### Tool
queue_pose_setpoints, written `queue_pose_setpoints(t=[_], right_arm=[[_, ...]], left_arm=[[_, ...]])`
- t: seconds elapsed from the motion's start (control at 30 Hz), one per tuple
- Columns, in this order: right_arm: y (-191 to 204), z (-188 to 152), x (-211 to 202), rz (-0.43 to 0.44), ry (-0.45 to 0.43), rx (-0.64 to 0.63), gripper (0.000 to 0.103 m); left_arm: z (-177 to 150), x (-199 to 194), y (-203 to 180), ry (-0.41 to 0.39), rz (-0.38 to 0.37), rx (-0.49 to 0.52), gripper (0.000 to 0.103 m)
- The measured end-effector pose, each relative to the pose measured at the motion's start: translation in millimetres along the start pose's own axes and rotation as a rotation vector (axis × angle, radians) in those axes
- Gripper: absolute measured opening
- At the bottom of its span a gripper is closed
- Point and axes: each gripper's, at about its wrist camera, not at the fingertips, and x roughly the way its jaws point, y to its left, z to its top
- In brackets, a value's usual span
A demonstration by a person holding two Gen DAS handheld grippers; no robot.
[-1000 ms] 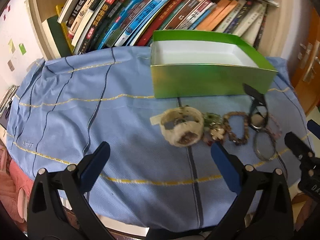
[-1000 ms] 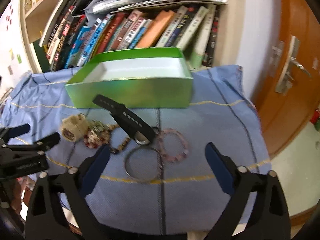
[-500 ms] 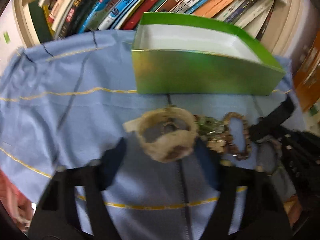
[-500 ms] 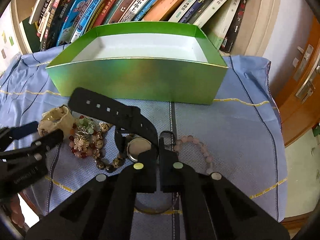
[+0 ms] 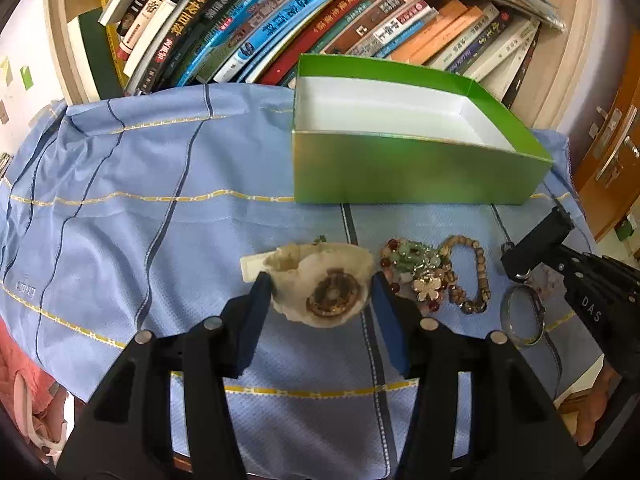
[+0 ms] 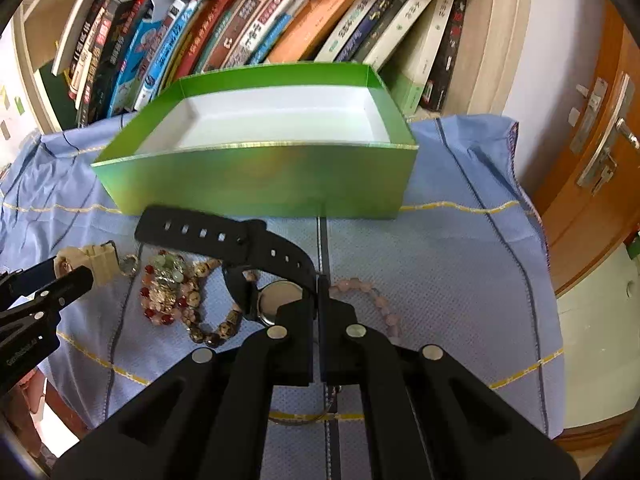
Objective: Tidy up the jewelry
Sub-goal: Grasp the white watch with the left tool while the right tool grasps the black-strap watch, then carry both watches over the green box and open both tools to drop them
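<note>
A cream watch (image 5: 320,284) lies on the blue cloth between the blue pads of my left gripper (image 5: 322,292), which press its sides. My right gripper (image 6: 319,300) is shut on the strap of a black watch (image 6: 224,236), whose strap is raised off the cloth. The black watch also shows at the right of the left wrist view (image 5: 536,240). An open green box (image 5: 416,152) with a white inside stands behind the jewelry, also in the right wrist view (image 6: 264,176). A mixed bead bracelet (image 5: 416,272), a brown bead bracelet (image 5: 472,276), a metal bangle (image 5: 520,316) and a pink bead bracelet (image 6: 376,304) lie on the cloth.
A blue striped cloth (image 5: 160,220) covers the table. A shelf of leaning books (image 5: 280,28) stands right behind the box. An orange door (image 6: 592,140) is at the right. The table's front edge runs just below the grippers.
My left gripper moved forward and closed around the cream watch. My right gripper moved in, shut on the black watch strap and lifted it slightly.
</note>
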Motion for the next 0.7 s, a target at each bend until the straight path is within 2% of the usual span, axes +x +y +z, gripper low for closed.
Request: queue_pose_setpoints(t=[0.23, 0.33, 0.47, 0.53, 0.63, 0.7], right_arm=[[2, 8, -4, -0.005, -0.018, -0.012, 0.002], [0, 25, -19, -0.003, -0.069, -0.004, 0.002], [-3, 58, -47, -0.016, -0.175, 0.009, 0.002], [-6, 78, -57, -0.007, -0.216, 0.028, 0.003], [-8, 113, -51, 0.009, -0.224, 0.050, 0.003], [-9, 125, -32, -0.005, -0.189, 0.064, 0.003]], left_arm=[[12, -11, -4, -0.039, -0.008, 0.009, 0.051], [27, -22, -9, -0.081, -0.005, 0.023, 0.051], [65, -48, -17, -0.171, -0.036, 0.040, 0.051], [90, -56, -23, -0.216, -0.029, 0.049, 0.051], [120, -50, -30, -0.217, -0.066, 0.065, 0.052], [140, -26, -35, -0.171, -0.065, 0.060, 0.052]])
